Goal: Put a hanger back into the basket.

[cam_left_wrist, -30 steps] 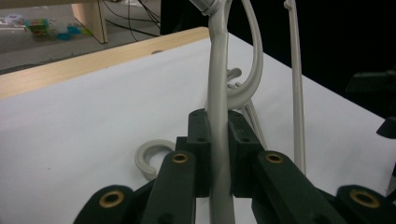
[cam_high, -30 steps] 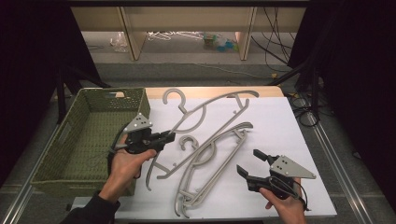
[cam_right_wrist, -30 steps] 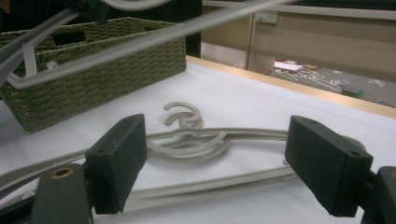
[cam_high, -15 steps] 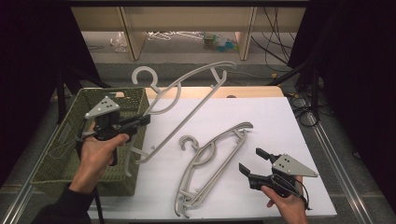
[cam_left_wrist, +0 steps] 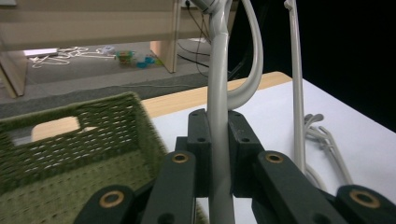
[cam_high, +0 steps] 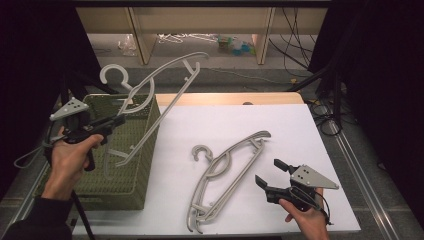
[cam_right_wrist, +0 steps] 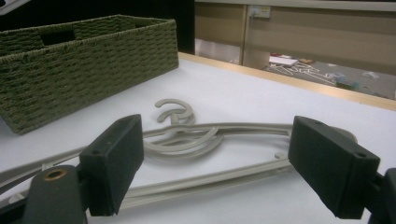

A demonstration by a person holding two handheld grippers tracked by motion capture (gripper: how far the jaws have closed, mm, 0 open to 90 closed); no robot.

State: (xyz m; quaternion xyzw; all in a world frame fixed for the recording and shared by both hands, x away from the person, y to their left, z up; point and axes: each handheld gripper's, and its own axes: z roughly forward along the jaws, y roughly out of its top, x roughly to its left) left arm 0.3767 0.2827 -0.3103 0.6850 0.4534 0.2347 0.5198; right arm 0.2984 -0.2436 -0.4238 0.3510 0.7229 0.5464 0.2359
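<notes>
High view: left gripper [cam_high: 116, 121] lifts hanger [cam_high: 165, 95] over basket [cam_high: 145, 165].

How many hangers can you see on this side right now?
3, perhaps: one hanger lifted over the basket in the left tool, and what looks like two stacked hangers on the white table. The stack may hide more.
</notes>
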